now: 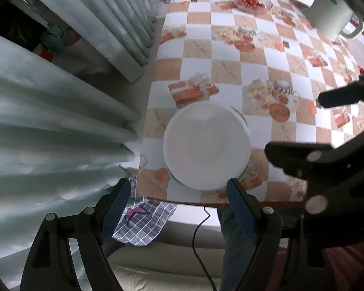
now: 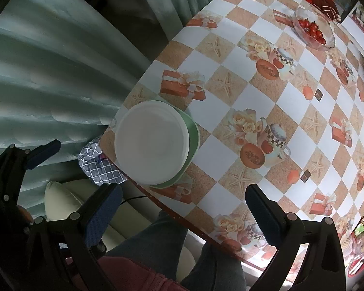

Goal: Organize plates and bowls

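Observation:
A white bowl (image 1: 206,145) sits on a green plate (image 2: 194,133) near the table's front corner; the bowl also shows in the right wrist view (image 2: 151,143). My left gripper (image 1: 179,194) is open and empty, held above the bowl's near rim. My right gripper (image 2: 182,201) is open and empty, above the table edge to the right of the stack. The right gripper's fingers (image 1: 301,155) show at the right of the left wrist view.
A checkered tablecloth (image 2: 267,92) covers the table. A glass bowl of tomatoes (image 2: 313,30) stands at the far end, a white kettle (image 1: 330,14) beside it. Pale curtains (image 1: 48,109) hang left. A checked cloth (image 2: 97,165) lies below the table corner. The person's legs (image 2: 157,242) are below.

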Demonstrator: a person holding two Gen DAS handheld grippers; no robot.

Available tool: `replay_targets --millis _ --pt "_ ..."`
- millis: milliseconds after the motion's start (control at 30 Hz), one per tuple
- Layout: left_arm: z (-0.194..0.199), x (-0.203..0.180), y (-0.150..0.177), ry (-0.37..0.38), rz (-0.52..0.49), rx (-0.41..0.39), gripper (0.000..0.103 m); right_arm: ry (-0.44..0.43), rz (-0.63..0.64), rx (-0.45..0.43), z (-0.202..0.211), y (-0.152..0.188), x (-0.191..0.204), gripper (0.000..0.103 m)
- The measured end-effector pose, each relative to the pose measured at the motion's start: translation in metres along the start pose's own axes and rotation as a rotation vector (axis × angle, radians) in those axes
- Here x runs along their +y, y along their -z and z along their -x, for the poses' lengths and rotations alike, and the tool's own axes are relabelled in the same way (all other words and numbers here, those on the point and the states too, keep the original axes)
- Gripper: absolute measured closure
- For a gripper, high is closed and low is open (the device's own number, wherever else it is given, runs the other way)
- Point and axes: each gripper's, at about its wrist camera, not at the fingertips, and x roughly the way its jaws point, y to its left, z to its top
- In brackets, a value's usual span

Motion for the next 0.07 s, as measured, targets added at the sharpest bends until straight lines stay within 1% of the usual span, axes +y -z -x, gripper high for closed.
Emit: replay_targets --millis 67 --pt "0.0031 0.0040 -0.0018 -0.012 0.015 -0.025 0.020 -0.004 0.002 0.001 -0.0008 -0.0002 0.0000 0.001"
